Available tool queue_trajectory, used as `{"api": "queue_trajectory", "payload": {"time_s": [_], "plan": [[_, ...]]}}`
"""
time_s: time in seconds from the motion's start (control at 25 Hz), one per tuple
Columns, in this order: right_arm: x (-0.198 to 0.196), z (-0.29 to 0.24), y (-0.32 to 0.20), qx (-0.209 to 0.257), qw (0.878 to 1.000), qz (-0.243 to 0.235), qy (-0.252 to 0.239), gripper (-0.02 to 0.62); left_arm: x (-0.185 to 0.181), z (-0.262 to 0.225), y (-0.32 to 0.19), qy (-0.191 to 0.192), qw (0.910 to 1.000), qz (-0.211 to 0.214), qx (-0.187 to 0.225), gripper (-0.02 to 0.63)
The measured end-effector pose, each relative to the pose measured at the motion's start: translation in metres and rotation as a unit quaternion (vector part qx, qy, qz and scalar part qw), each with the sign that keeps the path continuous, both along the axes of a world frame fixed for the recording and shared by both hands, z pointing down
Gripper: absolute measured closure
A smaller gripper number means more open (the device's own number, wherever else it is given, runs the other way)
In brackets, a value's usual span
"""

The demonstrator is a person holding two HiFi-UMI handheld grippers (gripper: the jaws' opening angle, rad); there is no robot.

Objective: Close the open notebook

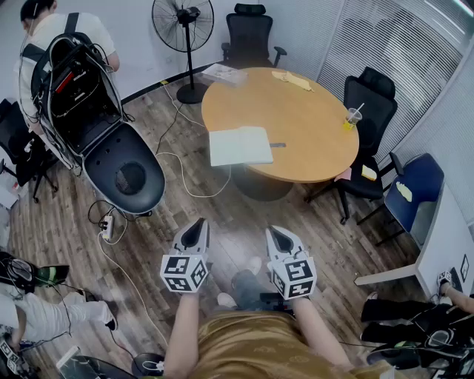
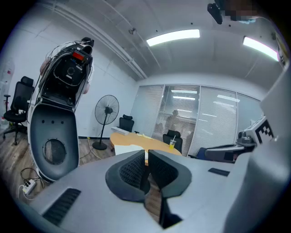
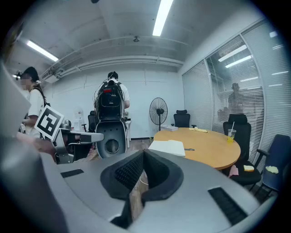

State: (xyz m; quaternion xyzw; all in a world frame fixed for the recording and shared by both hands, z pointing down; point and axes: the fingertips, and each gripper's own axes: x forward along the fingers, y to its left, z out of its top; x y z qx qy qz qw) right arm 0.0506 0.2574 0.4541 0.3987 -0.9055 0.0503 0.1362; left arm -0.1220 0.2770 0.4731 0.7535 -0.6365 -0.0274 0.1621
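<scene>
Wood worktop (image 1: 300,122): round and tan, it stands on a plank floor (image 1: 222,215) with black office chairs (image 1: 250,33) drawn up at its far and right sides.
Notebook (image 1: 241,145): it lies open, white pages up, at the worktop's near left edge, right at the rim; both gripper views look across to it (image 2: 127,149) (image 3: 169,147).
Left gripper (image 1: 198,223): held out over the floor, well apart from the worktop and aimed toward it; in its own view (image 2: 146,152) the jaws are drawn in to a thin slit with nothing between them.
Right gripper (image 1: 275,232): level with the left and near it, also over the floor; its own view (image 3: 143,152) shows the jaws pressed together and empty.
Marker cubes: one sits on each gripper, at the end nearest the person holding them.
Small dark object (image 1: 278,145): on the worktop just beside the notebook's right edge; too small to tell what it is.
Cup (image 1: 351,118): clear, with a yellow drink and a straw, at the worktop's right edge.
Papers (image 1: 224,73): a pale stack at the far left edge, with yellow sheets (image 1: 291,80) along the far edge.
Fan (image 1: 183,22): a standing fan on the floor, beyond the worktop's far left edge.
Dark pod-shaped machine (image 1: 122,166): upright on the floor, well to the left of the worktop, with a person in a white shirt (image 1: 52,29) behind it.
</scene>
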Motion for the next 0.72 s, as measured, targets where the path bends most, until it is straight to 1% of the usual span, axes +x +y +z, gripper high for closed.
{"api": "queue_trajectory", "payload": {"time_s": [0.24,0.48,0.68,0.72], "plan": [[0.005,-0.011,0.014,0.012,1.0,0.009,-0.003,0.584,0.004,-0.002,0.017,-0.022,0.9997,0.004,-0.008,0.561],[0.008,-0.012,0.008,0.008,1.0,0.017,-0.009,0.583,-0.001,-0.002,0.02,-0.024,0.9997,-0.004,-0.009,0.561],[0.0,-0.017,-0.001,0.008,1.0,0.01,-0.028,0.583,-0.009,-0.004,0.01,-0.015,0.9999,-0.003,-0.003,0.563],[-0.001,-0.017,-0.004,0.007,0.999,0.008,-0.03,0.583,-0.011,-0.003,0.006,-0.019,0.9998,-0.003,-0.007,0.563]]}}
